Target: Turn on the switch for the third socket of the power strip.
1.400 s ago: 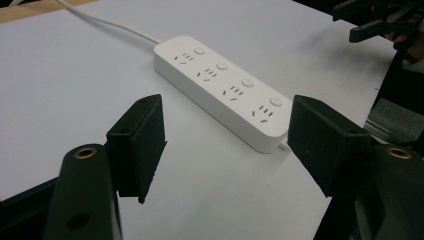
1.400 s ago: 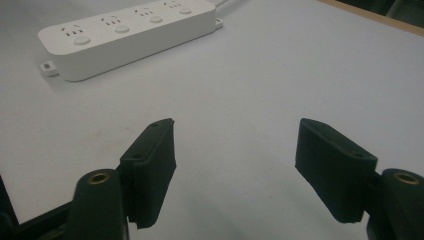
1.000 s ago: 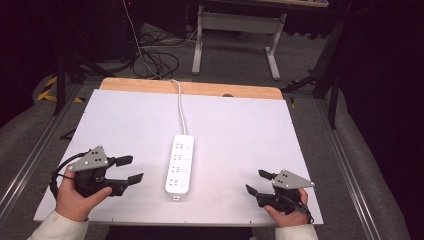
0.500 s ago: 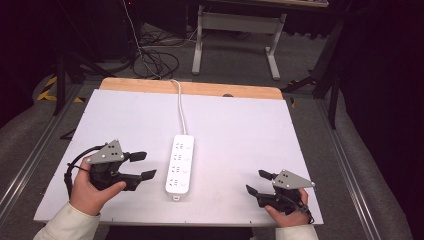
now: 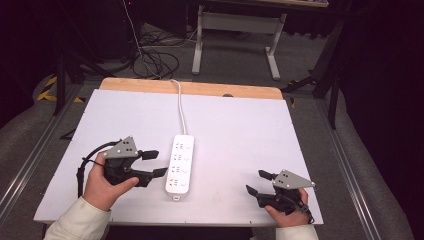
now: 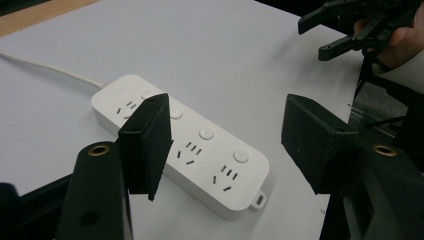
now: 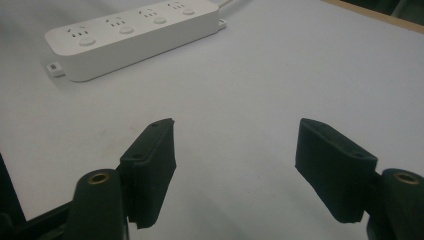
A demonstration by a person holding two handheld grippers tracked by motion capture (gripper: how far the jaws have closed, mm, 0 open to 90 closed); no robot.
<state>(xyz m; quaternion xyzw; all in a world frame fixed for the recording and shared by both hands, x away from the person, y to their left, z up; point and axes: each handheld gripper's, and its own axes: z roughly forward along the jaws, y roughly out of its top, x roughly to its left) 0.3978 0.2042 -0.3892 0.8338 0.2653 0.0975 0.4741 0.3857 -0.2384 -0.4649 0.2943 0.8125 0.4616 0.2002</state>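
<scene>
The power strip (image 5: 180, 163) lies flat near the middle of the desk (image 5: 240, 125), a little toward the near edge, with its long side running from near to far. Its white cord (image 5: 178, 102) leaves the far end and goes over the far edge of the desk.

We judge the strip to be a stiff plastic body, rather light, with a smooth and probably slippery shell. It should not bend or break under a gentle grip, but it may slide on the desk if we push it from one side only. The cord is soft and will drag behind, so it can pull the strip when we lift it. We would take hold across the narrow width, at the near end where the small tab (image 6: 260, 199) is, and keep away from the round buttons (image 6: 240, 155).

Our left gripper (image 5: 156, 163) is just beside the left side of the strip, apart from it. Its fingers (image 6: 147, 145) have just been closing a little, yet they stand well open, with nothing pressed between them; in the left gripper view the strip shows behind and between them.

Our right gripper (image 5: 259, 183) rests near the right near corner, well apart from the strip. Its fingers (image 7: 150, 170) are wide open and hold nothing; bare desk lies between them.
</scene>
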